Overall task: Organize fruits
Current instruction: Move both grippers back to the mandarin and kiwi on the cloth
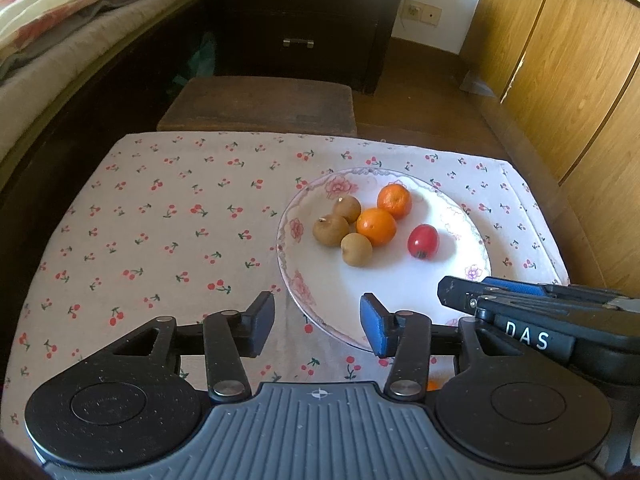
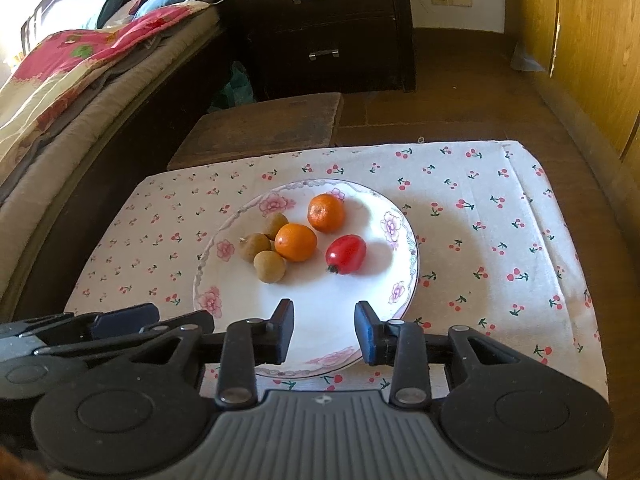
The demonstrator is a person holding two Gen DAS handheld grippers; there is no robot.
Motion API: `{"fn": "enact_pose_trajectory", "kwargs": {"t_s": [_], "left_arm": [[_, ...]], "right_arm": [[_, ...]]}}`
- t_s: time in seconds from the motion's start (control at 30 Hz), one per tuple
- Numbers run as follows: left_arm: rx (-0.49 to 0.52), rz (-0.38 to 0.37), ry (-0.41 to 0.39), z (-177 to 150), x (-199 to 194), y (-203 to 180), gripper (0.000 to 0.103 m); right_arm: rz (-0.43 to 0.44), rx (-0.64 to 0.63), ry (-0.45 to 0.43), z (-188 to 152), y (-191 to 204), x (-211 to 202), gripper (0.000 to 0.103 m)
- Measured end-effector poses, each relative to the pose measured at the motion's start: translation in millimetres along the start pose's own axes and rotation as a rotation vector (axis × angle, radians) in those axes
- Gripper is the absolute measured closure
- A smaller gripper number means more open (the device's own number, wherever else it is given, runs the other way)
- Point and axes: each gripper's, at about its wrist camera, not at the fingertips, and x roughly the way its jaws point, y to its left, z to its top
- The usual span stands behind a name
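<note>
A white floral plate [image 1: 460,248] [image 2: 384,280] sits on the cherry-print cloth. On it lie two oranges [image 1: 376,226] [image 2: 296,242], three brown longans [image 1: 330,230] [image 2: 270,266] and a red tomato [image 1: 423,241] [image 2: 346,254]. My left gripper [image 1: 318,326] is open and empty, at the plate's near left rim. My right gripper [image 2: 324,334] is open and empty, over the plate's near edge; it also shows in the left wrist view [image 1: 520,300]. A small orange patch shows low behind the left gripper's right finger.
The cloth [image 1: 160,220] [image 2: 500,220] covers a small table. A wooden stool [image 1: 260,104] stands behind it, a dark drawer chest [image 1: 300,20] farther back, a bed [image 2: 60,100] on the left, wooden cabinets [image 1: 560,60] on the right.
</note>
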Motion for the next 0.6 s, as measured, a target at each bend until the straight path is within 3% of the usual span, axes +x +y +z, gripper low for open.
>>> {"fn": "enact_pose_trajectory", "kwargs": {"t_s": [0.6], "left_arm": [[0.033, 0.016, -0.013, -15, -16, 1, 0.046]], "right_arm": [[-0.008, -0.023, 0.007, -18, 11, -16, 0.068]]}}
